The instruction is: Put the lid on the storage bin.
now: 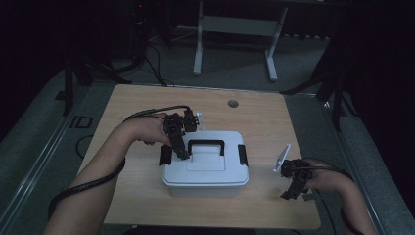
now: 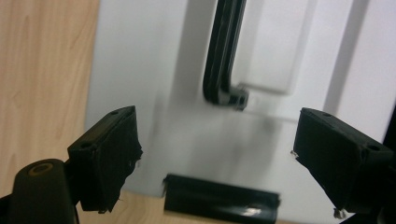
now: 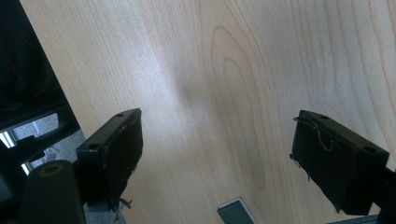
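Latches look like the business here. White plastic storage box point(image 1: 205, 164) with a black carry handle point(image 1: 206, 146) sits at the centre of the high view on the pale wooden table point(image 1: 137, 105), its lid on. Left gripper point(image 1: 183, 155) hangs over the box's left end, just beside the black side latch point(image 1: 165, 154); in the left gripper view its jaws stand wide apart with nothing between them, the latch point(image 2: 222, 198) at the lower centre, probably so the clip can be worked. Right gripper point(image 1: 289, 194) rests at the lower right of the high view, well apart from the box, jaws spread over bare wood, likely waiting its turn at the right-hand latch point(image 1: 242, 154).
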Action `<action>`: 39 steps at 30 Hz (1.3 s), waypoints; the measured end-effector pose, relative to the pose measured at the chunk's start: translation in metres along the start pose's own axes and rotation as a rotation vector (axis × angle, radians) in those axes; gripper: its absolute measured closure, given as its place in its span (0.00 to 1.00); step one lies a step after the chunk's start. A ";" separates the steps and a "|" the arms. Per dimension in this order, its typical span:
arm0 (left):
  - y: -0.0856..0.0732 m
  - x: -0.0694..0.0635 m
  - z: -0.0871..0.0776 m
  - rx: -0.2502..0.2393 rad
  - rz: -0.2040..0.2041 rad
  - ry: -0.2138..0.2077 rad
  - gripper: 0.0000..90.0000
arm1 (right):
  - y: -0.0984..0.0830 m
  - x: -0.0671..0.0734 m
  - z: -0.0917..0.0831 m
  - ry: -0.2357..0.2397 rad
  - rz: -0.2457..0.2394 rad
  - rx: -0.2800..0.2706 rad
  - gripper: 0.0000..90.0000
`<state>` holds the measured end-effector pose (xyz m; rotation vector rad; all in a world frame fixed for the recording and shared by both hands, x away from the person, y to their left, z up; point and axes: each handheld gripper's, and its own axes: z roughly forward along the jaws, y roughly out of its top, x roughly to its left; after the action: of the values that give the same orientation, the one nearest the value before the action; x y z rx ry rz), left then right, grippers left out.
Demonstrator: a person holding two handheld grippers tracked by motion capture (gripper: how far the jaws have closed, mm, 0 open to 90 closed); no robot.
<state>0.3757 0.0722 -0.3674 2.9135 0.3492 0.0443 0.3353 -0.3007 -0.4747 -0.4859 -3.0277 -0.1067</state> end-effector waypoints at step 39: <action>-0.128 -0.010 0.009 -0.145 -0.143 0.008 0.07 | 0.009 -0.002 0.004 -0.001 -0.006 0.003 0.18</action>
<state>0.3368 0.1895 -0.4024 2.7386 0.5318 0.0573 0.3395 -0.2925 -0.4783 -0.4765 -3.0305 -0.1023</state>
